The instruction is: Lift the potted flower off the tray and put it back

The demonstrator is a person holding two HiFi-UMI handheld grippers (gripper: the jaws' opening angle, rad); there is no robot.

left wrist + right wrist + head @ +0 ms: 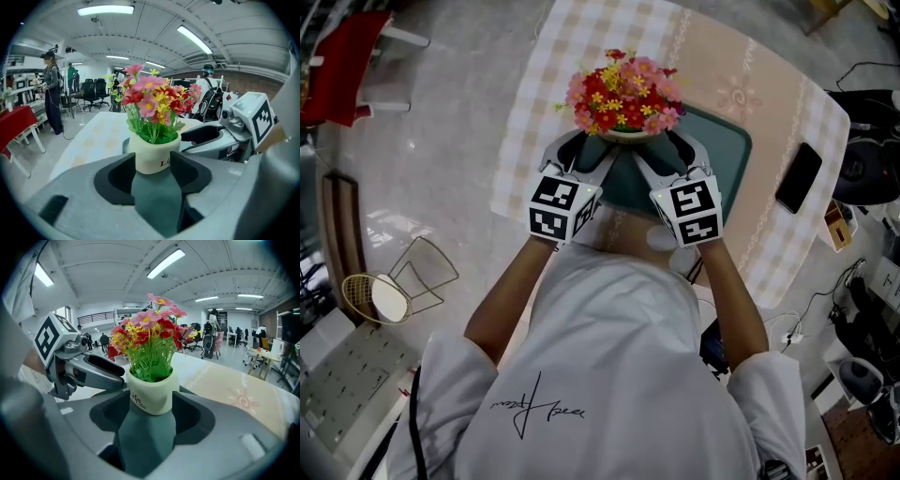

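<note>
**A:** Where is the potted flower [623, 101]?

**B:** It stands upright on a dark green tray [727, 150], close to the tray's near edge. The tray lies on a table [544, 84] with a checked cloth. The pot looks to be resting on the tray, not raised.

**A:** And the two claws?

**B:** The left gripper [581, 148] slants down from the near left. The right gripper [670, 148] slants down from the near right. Together they bracket the cream pot. I judge that this shares the load and stops the tall flowers from tipping.

**A:** Are they pinching it?

**B:** Both have their jaws spread. In each gripper view the pot sits centred at the very tips, its sides right beside the dark pads [115, 178]. I see no squeeze, so I judge that neither is clamping it.
</note>
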